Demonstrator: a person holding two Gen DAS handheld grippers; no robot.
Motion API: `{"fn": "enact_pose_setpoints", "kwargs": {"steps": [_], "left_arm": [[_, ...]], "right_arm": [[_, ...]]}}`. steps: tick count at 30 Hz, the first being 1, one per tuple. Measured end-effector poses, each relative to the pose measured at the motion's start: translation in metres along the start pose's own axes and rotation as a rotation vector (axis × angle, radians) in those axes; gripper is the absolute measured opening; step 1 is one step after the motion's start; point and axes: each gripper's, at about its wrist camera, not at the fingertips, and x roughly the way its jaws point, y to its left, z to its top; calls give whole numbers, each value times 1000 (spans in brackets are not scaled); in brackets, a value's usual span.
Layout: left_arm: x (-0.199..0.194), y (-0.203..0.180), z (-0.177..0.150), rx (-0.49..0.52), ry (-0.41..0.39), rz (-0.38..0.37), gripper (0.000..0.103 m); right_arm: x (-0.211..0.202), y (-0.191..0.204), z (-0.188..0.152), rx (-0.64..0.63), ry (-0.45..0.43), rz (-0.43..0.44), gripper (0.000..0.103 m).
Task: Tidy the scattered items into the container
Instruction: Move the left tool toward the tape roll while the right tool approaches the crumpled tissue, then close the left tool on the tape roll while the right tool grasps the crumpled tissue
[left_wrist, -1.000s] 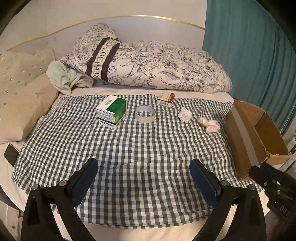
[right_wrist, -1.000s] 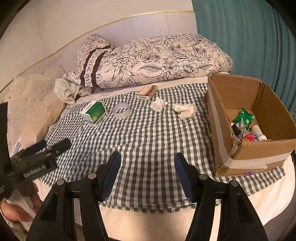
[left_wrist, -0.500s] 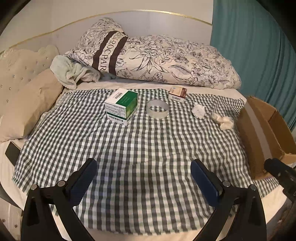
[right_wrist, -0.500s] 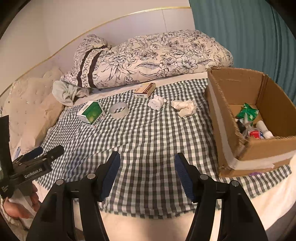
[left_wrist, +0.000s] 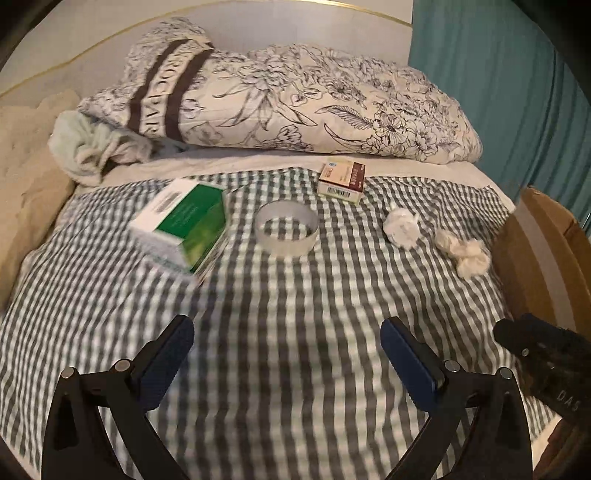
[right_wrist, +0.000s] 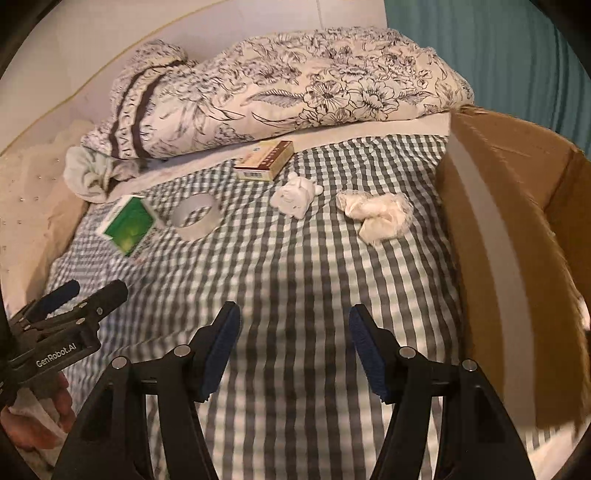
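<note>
Both my tongs, left (left_wrist: 287, 345) and right (right_wrist: 294, 332), apart and empty, have come closer over the bed (right_wrist: 295, 277); tape ring (left_wrist: 287, 234) at twelve o'clock.

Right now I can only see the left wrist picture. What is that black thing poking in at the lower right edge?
Observer: That is the right gripper. Its own view shows its jaws open with nothing between them.
Operator: And the brown cardboard on my right?
Observer: It is a cardboard box. The right wrist view looks into its open top, but the inside is too blurred to tell what it holds.
Operator: What holds the tool I am looking along?
Observer: A person's hand, seen from the right wrist, grips the back of the left gripper.
</note>
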Motion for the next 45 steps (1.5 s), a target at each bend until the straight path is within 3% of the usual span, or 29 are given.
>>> {"fn": "enact_pose_setpoints", "kwargs": {"steps": [10,23,28,30,33,34,35,37,38,39,45], "left_arm": [[89,-15,34,22,20,32,103],[157,-14,58,20,42,143,103],[182,-5,65,-32,84,130,103],[185,0,67,-58,84,106,103],[186,2,67,-61,74,74,94],[185,1,67,-54,65,68,83],[184,-1,68,-44,58,70,83],[183,-4,68,-29,52,71,83],[182,-5,68,-25,48,70,83],[179,-7,68,-14,42,75,83],[142,-23,63,62,-19,99,83]], "right_arm": [[69,-31,45,51,-1,-96,61],[130,-68,73,101,18,-143,62],[143,-73,83,107,18,-144,68],[150,-75,87,103,30,-155,75],[163,-81,89,124,70,-157,81],[166,-81,89,116,72,-162,81],[168,-78,89,97,65,-180,80],[165,-74,88,69,50,-219,55],[161,-74,88,67,29,-238,14],[157,-75,87,72,19,-218,10],[131,-65,79,58,-27,-163,9]]}}
